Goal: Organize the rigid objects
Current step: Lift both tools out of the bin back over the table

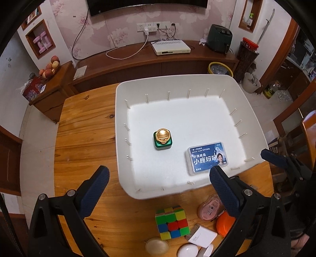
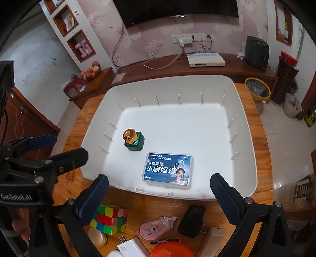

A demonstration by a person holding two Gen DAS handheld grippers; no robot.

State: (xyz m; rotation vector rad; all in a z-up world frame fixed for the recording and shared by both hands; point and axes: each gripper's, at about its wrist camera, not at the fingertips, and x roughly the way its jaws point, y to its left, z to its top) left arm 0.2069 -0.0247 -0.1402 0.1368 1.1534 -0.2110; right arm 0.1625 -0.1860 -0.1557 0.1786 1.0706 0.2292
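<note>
Ahead of you the wall [image 1: 122,25] wears pink floral paper, with a dark TV [image 1: 147,7] hung high and a socket strip [image 1: 156,26] beneath it trailing cables. Below runs a long dark wood cabinet [image 1: 138,61] carrying a white set-top box [image 1: 170,47] and a dark green appliance [image 1: 220,38]. To your left, a small side table [image 1: 53,87] holds peaches [image 1: 49,68]; a wall niche [image 1: 40,39] holds pink dumbbells. The floor [image 1: 262,102] is pale tile, with a yellow-rimmed bin [image 1: 220,69] at right.

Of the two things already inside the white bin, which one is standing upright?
The green bottle with the gold cap stands upright; the dental floss box lies flat in the white bin.
</note>
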